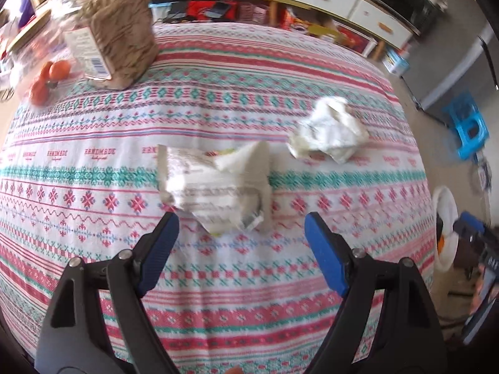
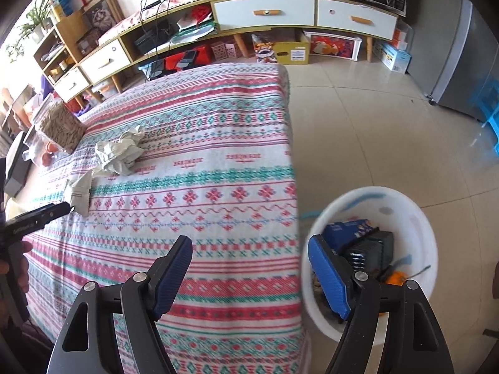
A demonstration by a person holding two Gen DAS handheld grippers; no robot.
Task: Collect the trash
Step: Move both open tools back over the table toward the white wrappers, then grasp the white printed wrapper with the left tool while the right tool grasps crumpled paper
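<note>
A crumpled printed wrapper [image 1: 215,184] lies on the patterned tablecloth [image 1: 93,187], just beyond my open left gripper [image 1: 240,227]. A crumpled white paper ball [image 1: 327,131] lies farther right. In the right wrist view the wrapper [image 2: 79,191] and paper ball [image 2: 118,152] lie at the table's left, with the left gripper's tip [image 2: 46,213] beside the wrapper. My right gripper [image 2: 249,249] is open and empty, above the table's right edge next to a white bin [image 2: 418,218] on the floor holding trash.
A clear jar of brown sticks [image 1: 115,34] and tomatoes [image 1: 50,78] stand at the table's far left. A low cabinet [image 2: 280,12] runs along the back wall. A fridge [image 2: 467,56] and blue stool [image 1: 467,131] stand on the tiled floor to the right.
</note>
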